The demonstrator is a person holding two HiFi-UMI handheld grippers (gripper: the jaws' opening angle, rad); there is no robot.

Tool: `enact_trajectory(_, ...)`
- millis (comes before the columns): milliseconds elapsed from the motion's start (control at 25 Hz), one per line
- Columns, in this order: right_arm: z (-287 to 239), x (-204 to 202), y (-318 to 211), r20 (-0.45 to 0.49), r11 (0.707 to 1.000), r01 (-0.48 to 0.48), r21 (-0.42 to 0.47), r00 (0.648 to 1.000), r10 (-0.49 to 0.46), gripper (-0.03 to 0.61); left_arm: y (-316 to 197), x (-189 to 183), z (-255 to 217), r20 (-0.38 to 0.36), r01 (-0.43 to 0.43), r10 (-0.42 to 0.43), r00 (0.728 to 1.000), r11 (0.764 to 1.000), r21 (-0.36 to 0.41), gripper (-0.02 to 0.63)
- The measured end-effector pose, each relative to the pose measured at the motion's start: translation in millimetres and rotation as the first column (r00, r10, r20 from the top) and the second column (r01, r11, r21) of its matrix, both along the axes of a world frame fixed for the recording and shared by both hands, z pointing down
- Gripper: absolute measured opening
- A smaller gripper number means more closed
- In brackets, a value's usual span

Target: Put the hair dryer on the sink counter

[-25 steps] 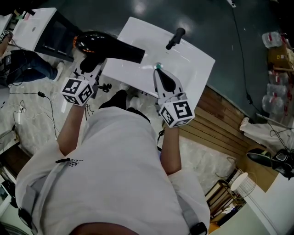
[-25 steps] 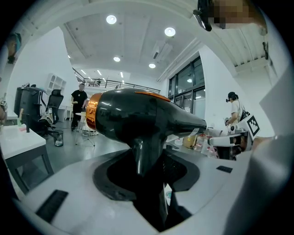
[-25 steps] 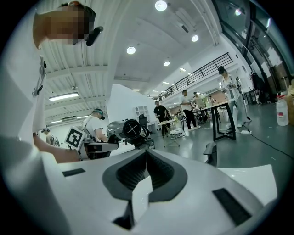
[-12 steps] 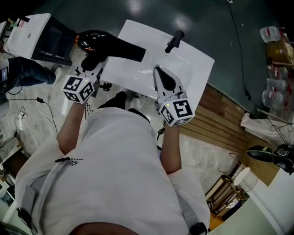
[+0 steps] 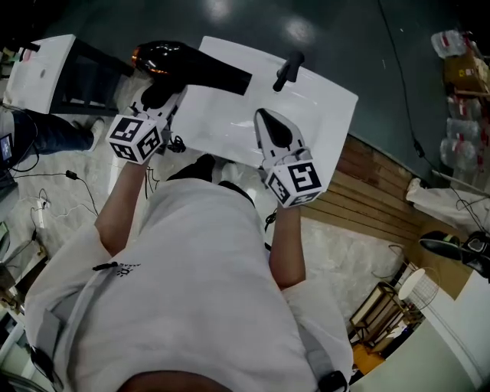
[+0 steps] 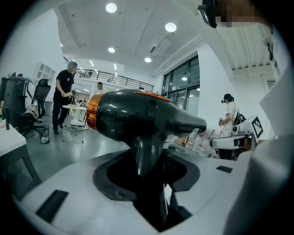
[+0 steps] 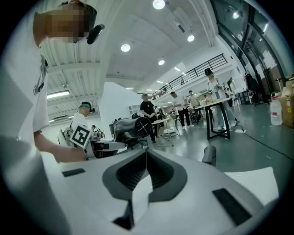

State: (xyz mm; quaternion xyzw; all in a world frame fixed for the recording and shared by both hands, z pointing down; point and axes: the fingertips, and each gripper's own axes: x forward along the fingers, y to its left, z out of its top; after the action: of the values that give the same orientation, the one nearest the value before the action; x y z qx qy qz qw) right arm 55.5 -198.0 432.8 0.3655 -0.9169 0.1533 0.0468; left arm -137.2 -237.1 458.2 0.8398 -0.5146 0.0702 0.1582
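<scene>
Round recessed lights (image 6: pixel 110 7) are shining from a white ceiling (image 6: pixel 138 36), and tall windows (image 6: pixel 183 89) are running up one wall beside a railed mezzanine (image 6: pixel 115 77). A dark glossy floor (image 5: pixel 138 19) is spreading beyond the far edge of the tabletop (image 5: pixel 325 107), catching the lamps' reflections. Wooden slats (image 5: pixel 375 203) are lying off its right edge, and pale marbled flooring (image 5: pixel 53 207) with trailing cables (image 5: pixel 76 164) off its left. People (image 7: pixel 177 108) are standing around a dark-legged table (image 7: pixel 219 110).

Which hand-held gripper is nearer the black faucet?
Right. The right hand-held gripper is over the sink, just short of the black faucet. The left hand-held gripper is at the sink's left edge, gripping the hair dryer.
</scene>
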Motion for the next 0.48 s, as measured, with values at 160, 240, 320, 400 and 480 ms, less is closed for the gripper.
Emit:
enact_trajectory(160, 4, -5, -12, -0.006, 1.000, -0.013, -0.011, 1.000, 0.013, 0.008, -22, 3, 10, -0.002, -0.020, 0.020, 1.000, 0.999, -0.029, 0.172)
enact_trajectory(240, 7, -9, -17, -0.009, 1.000, -0.015, -0.018, 1.000, 0.015, 0.008, -34, 5, 16, -0.001, -0.026, 0.026, 1.000, 0.999, -0.048, 0.172)
enact_trajectory(320, 10, -11, -20, -0.008, 0.999, -0.020, -0.025, 1.000, 0.020, 0.008, -44, 8, 24, -0.001, -0.033, 0.033, 0.999, 0.997, -0.071, 0.172)
enact_trajectory(400, 13, -12, -25, -0.007, 0.999, -0.027, -0.031, 1.000, 0.027, 0.008, -56, 10, 32, -0.002, -0.040, 0.040, 0.999, 0.995, -0.096, 0.172)
enact_trajectory(480, 15, -14, -31, -0.008, 0.999, -0.034, -0.037, 0.999, 0.033, 0.008, -69, 11, 40, -0.007, -0.051, 0.051, 0.999, 0.991, -0.120, 0.172)
